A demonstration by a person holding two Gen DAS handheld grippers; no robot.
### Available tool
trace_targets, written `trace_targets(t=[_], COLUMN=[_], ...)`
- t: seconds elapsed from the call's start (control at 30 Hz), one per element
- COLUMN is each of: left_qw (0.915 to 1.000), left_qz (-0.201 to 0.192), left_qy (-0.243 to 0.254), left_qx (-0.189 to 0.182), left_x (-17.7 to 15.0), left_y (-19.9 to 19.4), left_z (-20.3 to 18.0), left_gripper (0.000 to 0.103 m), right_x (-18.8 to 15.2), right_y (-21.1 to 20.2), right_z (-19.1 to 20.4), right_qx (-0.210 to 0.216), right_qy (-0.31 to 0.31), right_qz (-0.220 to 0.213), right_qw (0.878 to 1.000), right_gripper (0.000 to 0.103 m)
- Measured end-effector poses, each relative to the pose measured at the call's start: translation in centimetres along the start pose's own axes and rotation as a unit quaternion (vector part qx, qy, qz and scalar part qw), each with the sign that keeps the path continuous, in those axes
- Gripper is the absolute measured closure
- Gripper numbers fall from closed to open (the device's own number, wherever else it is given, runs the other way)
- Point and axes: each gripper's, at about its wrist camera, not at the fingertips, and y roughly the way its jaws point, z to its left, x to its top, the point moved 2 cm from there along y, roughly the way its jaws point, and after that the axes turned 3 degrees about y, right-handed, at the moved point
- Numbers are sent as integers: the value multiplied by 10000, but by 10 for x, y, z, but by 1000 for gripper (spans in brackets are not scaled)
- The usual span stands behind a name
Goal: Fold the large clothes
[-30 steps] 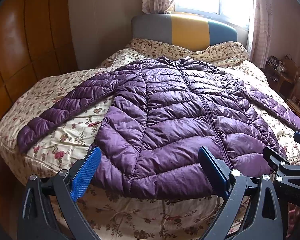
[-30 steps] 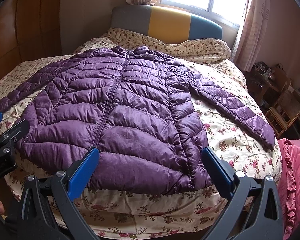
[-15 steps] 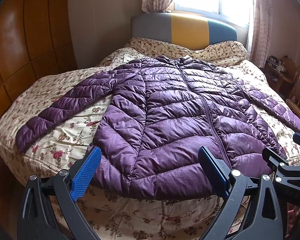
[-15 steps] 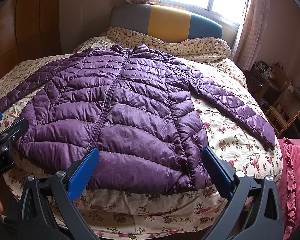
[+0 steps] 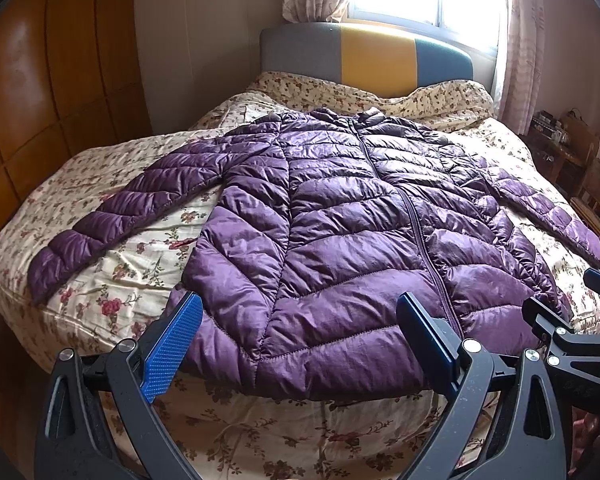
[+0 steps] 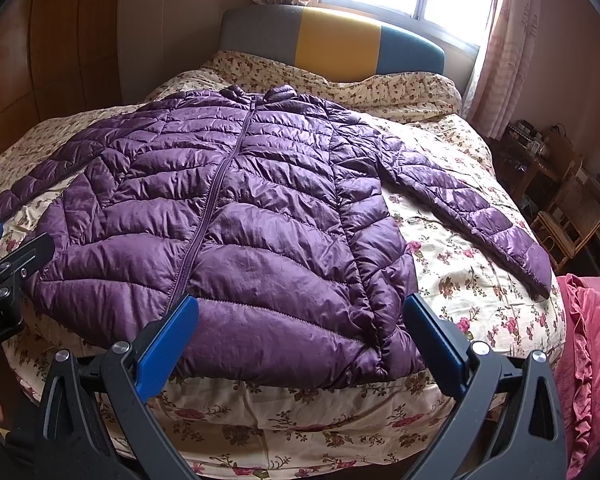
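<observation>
Jacket: purple quilted puffer jacket (image 5: pixel 340 232) lying flat, hem nearing the floral bedspread (image 5: pixel 140 280) edge.
Left gripper (image 5: pixel 300 336): hovering, jaws spread.
Right gripper (image 6: pixel 300 332): hovering, jaws spread.

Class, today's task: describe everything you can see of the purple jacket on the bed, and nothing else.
The purple jacket is a shiny quilted puffer with chevron stitching that looks like thin nylon over soft padding. It lies front up and flat on the floral bedspread, zipped shut, its short collar toward the headboard and its hem at the near edge. Both sleeves spread outward and down, resting on the bedspread. Nothing grips it: the left gripper and right gripper hang open before the hem.
</observation>
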Motion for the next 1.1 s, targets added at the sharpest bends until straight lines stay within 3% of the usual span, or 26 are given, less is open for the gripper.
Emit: trace_targets(t=[1.1], left_qw=[9996], left_qz=[232], left_qy=[29], left_qx=[-187], left_x=[10], left_y=[19], left_z=[-7], left_gripper=[6], right_x=[8], right_y=[14], right_z=[-19], right_qx=[-264], right_qy=[172], right_qz=[119], right_qw=[9994], right_gripper=[2])
